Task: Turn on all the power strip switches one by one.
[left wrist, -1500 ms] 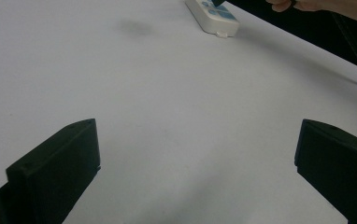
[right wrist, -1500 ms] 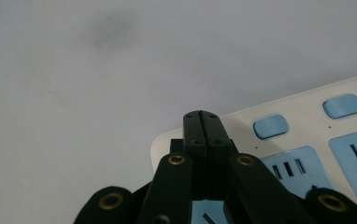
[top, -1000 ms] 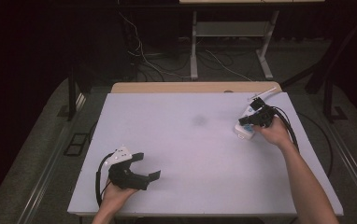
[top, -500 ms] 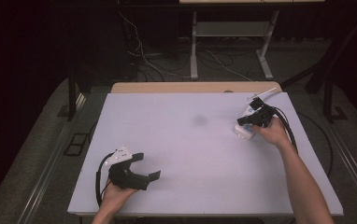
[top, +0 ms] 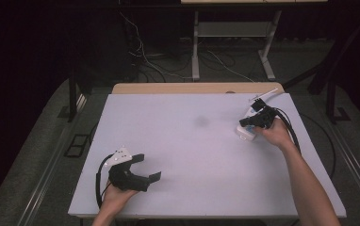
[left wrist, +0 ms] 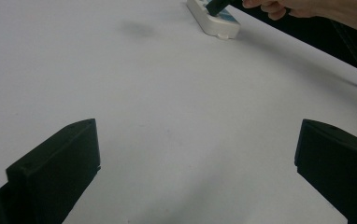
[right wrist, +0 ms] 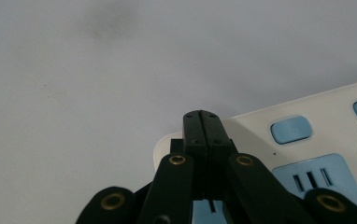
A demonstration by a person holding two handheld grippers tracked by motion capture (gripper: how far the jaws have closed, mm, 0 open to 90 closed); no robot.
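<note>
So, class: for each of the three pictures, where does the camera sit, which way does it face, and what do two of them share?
High view: above the near table edge, looking forward and down; both forearms, left tongs, right tongs.
Left gripper view: on the left tongs, open, facing across the table.
Right gripper view: on the right tongs, shut, over the power strip.
Shared: the power strip.

tongs (right wrist: 201, 122): black, brass rivets | cable: black | plate: grey, apparently three-cornered
</note>
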